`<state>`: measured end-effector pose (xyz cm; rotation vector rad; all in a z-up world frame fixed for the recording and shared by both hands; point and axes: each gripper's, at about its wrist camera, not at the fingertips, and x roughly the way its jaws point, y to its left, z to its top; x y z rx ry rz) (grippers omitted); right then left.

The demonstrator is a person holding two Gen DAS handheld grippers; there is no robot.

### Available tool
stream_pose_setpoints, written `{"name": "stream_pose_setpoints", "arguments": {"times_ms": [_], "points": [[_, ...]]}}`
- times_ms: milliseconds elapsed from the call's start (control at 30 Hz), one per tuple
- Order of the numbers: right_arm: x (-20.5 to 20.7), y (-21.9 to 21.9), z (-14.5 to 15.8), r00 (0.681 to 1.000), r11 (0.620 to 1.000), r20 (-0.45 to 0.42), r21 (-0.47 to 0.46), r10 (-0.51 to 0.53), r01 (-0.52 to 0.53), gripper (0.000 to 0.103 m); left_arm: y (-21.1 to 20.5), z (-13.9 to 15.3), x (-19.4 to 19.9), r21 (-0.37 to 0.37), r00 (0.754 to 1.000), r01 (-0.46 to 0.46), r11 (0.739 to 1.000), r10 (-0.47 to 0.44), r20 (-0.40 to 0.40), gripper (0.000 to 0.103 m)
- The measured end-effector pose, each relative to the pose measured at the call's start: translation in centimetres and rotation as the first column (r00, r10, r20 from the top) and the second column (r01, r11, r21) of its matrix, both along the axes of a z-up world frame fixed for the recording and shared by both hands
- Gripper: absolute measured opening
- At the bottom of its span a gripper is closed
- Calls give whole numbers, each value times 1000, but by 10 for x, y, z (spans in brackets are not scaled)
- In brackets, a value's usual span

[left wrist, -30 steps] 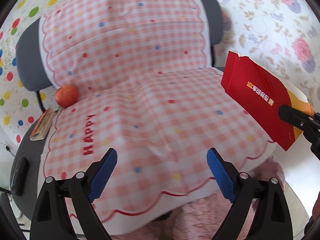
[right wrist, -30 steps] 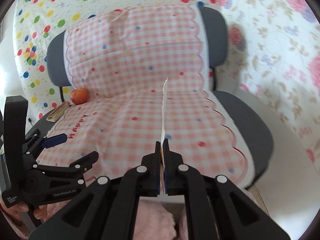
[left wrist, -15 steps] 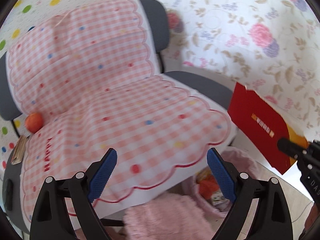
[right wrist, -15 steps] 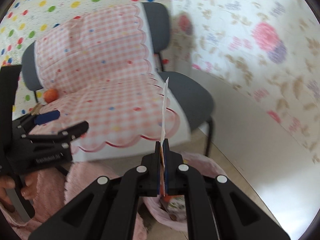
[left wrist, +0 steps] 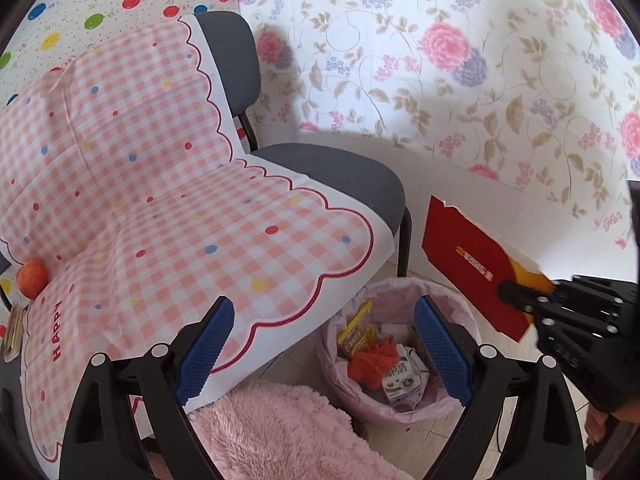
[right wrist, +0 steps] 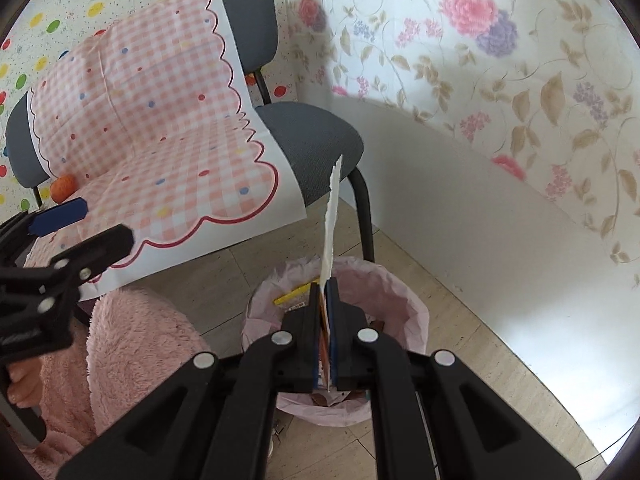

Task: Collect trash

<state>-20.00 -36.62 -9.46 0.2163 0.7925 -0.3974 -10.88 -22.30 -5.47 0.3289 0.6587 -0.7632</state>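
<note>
My right gripper (right wrist: 325,292) is shut on a flat red wrapper (left wrist: 468,262), seen edge-on as a thin white strip in the right wrist view (right wrist: 331,220). It holds the wrapper upright above a bin with a pink liner (right wrist: 404,292), also in the left wrist view (left wrist: 460,300). The bin holds a milk carton (left wrist: 398,376), an orange crumpled piece (left wrist: 372,362) and yellow packets. My left gripper (left wrist: 320,344) is open and empty, hovering over the chair's front edge and the bin. It shows at the left of the right wrist view (right wrist: 80,224).
A grey chair (left wrist: 344,176) carries a pink checked cloth (left wrist: 160,200). An orange fruit (left wrist: 32,278) sits at the seat's back left, beside a small flat stack (left wrist: 14,326). A pink fluffy fabric (left wrist: 280,432) lies low in front. A white wall base (right wrist: 460,200) stands behind the bin.
Both grippers swung right and down from the chair seat toward the floor. The bin came into view, and the wrapper now hangs over it. The right gripper's hold is unchanged.
</note>
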Motion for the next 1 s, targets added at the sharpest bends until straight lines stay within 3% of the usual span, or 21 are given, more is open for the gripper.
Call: {"name": "stream_pose_setpoints", "arguments": {"times_ms": [67,133,367,600,700,867,1000], "points": [[7,-5,-7,1000,1000,-20,-11,-20,20,12,3,-2,2,4,1000,-11,1000,11,-7,91],[9,-9,-10,1000,1000,-9,5,-28,28,59,7,-3,5,4,1000,-21,1000,22,-12,91],[-6,-6,2,999,999,14,-7,-40,40,63,13,-4,8,13,999,-33,999,33,-23,91],[-22,8,28,999,998,-3,-29,-51,51,90,15,-2,-2,43,999,-15,999,17,-41,91],[-25,22,45,1000,998,10,-57,-27,28,97,19,2,-7,62,999,-23,998,26,-40,91],[-24,41,78,998,996,59,-85,11,-6,97,38,20,-7,88,994,-104,991,106,-15,91],[-14,57,96,994,995,93,-83,59,-51,97,67,41,-2,46,982,-190,981,190,-7,91]]}}
